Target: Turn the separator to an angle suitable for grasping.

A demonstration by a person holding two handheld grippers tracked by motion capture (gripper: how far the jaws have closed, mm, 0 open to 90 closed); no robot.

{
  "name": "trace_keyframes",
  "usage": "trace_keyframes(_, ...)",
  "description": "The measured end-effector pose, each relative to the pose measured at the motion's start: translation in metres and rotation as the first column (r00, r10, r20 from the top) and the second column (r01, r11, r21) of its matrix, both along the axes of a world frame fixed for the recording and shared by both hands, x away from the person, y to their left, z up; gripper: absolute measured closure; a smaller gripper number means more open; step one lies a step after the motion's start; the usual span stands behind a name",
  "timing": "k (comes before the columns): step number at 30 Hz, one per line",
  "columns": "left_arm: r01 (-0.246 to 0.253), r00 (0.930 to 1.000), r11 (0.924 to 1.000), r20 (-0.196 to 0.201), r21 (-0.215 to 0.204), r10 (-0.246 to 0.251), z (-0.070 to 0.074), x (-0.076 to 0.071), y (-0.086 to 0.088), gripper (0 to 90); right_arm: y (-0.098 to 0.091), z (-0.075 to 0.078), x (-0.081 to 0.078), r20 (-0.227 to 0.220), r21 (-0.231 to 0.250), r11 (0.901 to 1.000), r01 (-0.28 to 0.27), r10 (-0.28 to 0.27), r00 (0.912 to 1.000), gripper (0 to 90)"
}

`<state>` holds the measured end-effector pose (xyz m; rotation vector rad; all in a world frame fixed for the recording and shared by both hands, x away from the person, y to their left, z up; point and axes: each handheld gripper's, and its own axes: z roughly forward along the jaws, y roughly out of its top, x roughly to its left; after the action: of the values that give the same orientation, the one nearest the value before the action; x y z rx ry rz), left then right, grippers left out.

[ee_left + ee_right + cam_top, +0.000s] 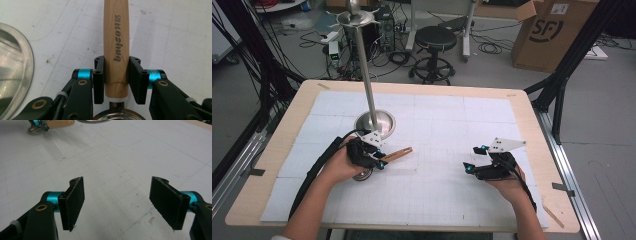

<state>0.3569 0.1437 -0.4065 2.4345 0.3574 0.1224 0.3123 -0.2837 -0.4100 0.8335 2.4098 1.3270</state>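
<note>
Wooden-handled ladle (116, 47) is already in your grip: the left tool (379, 161) is clenched on the handle near its lower end, just above the white collar where the wood meets the metal. In the left gripper view both black pads (99, 80) press flat against the sides of the wood, with the printed lettering facing up between them. From above, the handle (398, 153) pokes out to the right past your left hand (343, 165), and the round metal bowl (362, 174) of the ladle sits just under that hand, low over the white gridded mat (437, 200) on the bench (532, 107).

So the pick-up looks done, or nearly so; I cannot tell whether the bowl has left the mat. What seems left is the carry to the stand (364, 70), whose round steel base (375, 123) lies just beyond your left hand, with a tall pole rising to a pronged top. Hanging the ladle up there is my guess at the goal, and nothing hangs there from this grip yet.

Your right tool (476, 159) is released. In the right gripper view its two pads (75, 202) stand wide apart with bare mat between them, touching nothing. It rests well apart from the ladle, on the right side of the mat, held in your right hand (507, 182).
</note>
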Motion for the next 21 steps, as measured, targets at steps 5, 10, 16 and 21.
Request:
trace_keyframes(5, 0.011, 0.9998, 0.999, 0.014, -0.043, -0.011, 0.007, -0.002, 0.002, 68.4, 0.0, 0.0, 0.0, -0.001, 0.001, 1.0, -0.001, 0.001, 1.0, 27.2)
trace_keyframes(10, 0.015, 0.9995, 0.9959, 0.03, -0.089, -0.012, 0.013, -0.003, 0.006, 68.4, 0.0, 0.0, 0.0, 0.002, 0.001, 1.0, -0.005, 0.005, 1.0, 27.1)
trace_keyframes(16, 0.017, 0.9994, 0.9898, 0.033, -0.141, -0.013, 0.02, -0.006, 0.01, 68.4, 0.0, 0.0, 0.0, 0.005, 0.003, 1.0, -0.006, 0.006, 1.0, 27.1)
trace_keyframes(21, 0.026, 0.999, 0.9831, 0.041, -0.181, -0.019, 0.025, -0.008, 0.01, 68.4, 0.0, 0.0, 0.0, 0.004, 0.004, 1.0, -0.006, 0.006, 1.0, 27.1)
